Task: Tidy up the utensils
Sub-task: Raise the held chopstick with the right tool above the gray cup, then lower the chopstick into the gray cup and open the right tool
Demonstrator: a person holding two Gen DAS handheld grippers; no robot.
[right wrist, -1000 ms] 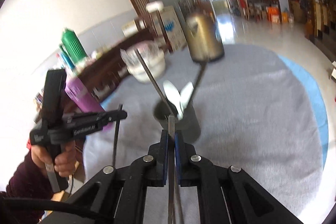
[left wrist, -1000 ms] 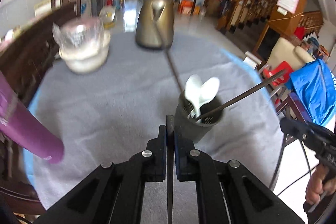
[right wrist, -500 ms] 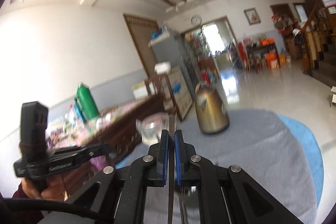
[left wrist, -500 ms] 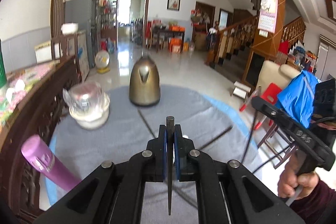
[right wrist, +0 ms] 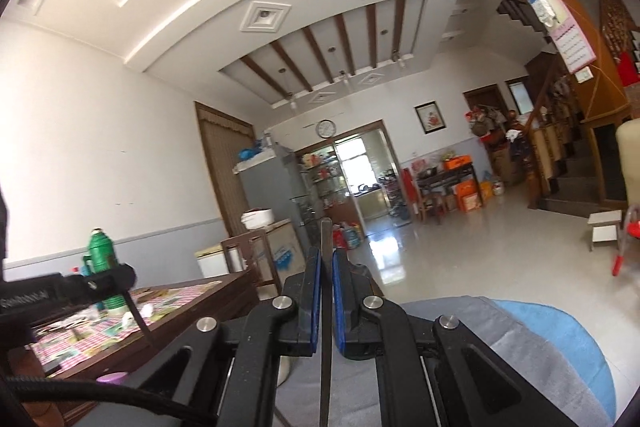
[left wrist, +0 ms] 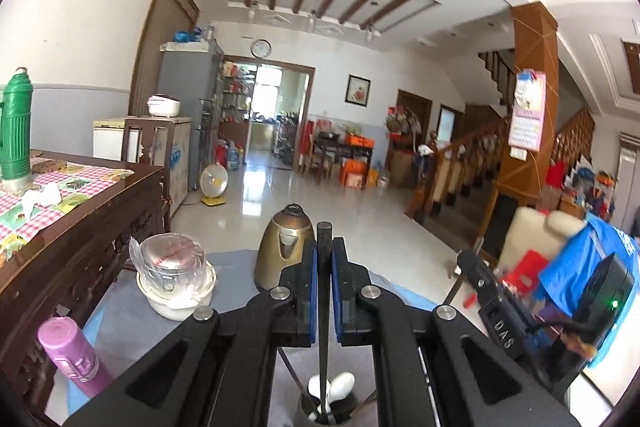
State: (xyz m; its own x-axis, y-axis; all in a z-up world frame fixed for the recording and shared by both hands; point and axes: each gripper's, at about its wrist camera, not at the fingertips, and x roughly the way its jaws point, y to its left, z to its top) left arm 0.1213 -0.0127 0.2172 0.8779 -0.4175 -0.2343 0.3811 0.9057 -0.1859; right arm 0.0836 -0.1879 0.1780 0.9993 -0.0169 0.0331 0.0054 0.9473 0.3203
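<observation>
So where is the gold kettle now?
In the left wrist view, the gold kettle stands on the grey tablecloth, just left of the left gripper and right of the white pot.

- kettle (left wrist: 285, 247): brushed metal, bronze sheen
- table cover (right wrist: 520, 355): matt grey cloth
- floor (left wrist: 320, 203): glossy tile
- left sideboard (left wrist: 80, 251): dark carved wood
- purple bottle (left wrist: 72, 357): smooth plastic

Grey-clothed table (left wrist: 120, 311) (blue edge), brass kettle (left wrist: 282, 247), lidded white bowl (left wrist: 174, 285), pink bottle (left wrist: 72, 355), dark utensil cup (left wrist: 320, 413)
</observation>
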